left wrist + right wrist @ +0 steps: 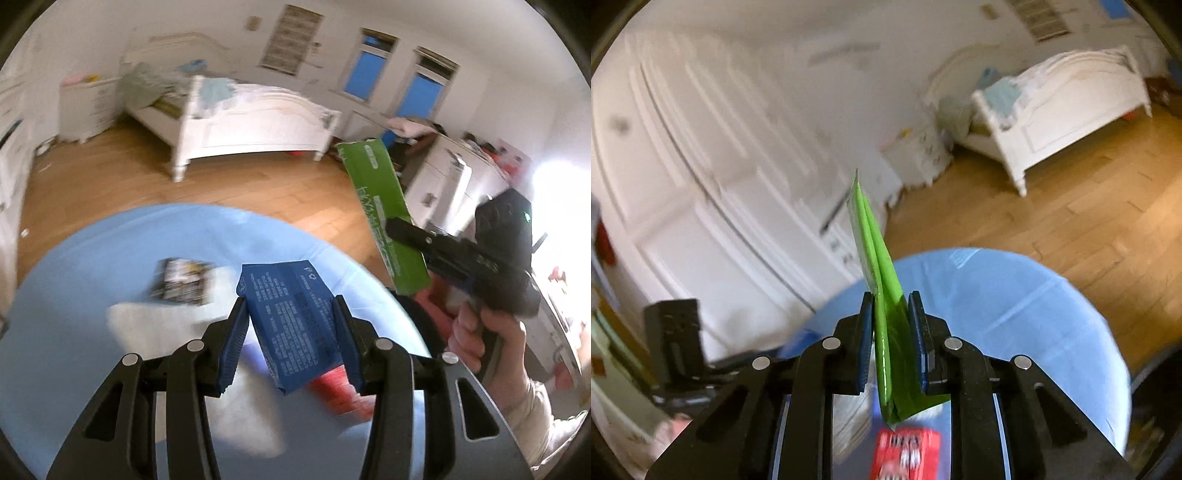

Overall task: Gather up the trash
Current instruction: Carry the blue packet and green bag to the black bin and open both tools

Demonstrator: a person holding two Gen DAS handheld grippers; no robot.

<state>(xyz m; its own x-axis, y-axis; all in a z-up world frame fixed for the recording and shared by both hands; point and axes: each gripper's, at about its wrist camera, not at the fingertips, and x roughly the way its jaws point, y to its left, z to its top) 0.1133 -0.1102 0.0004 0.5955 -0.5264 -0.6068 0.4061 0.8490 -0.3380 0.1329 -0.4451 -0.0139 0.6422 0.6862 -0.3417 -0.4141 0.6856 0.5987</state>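
Note:
My left gripper (291,325) is shut on a blue wrapper (295,321) printed with small text, held above a round table (92,266) under a light-blue cloth. My right gripper (891,321) is shut on a flattened green box (882,295), which stands up edge-on between its pads. In the left wrist view that green box (384,206) rises at the right, pinched by the right gripper (397,230) in a person's hand (476,328). On the table lie a dark printed packet (183,282), a red packet (905,456) and white paper (155,317).
A white bed (258,122) stands across the wooden floor (240,184). A white wardrobe (701,184) fills the left of the right wrist view. A white cabinet (443,181) with clutter stands at the right, and a small white dresser (88,107) sits beside the bed.

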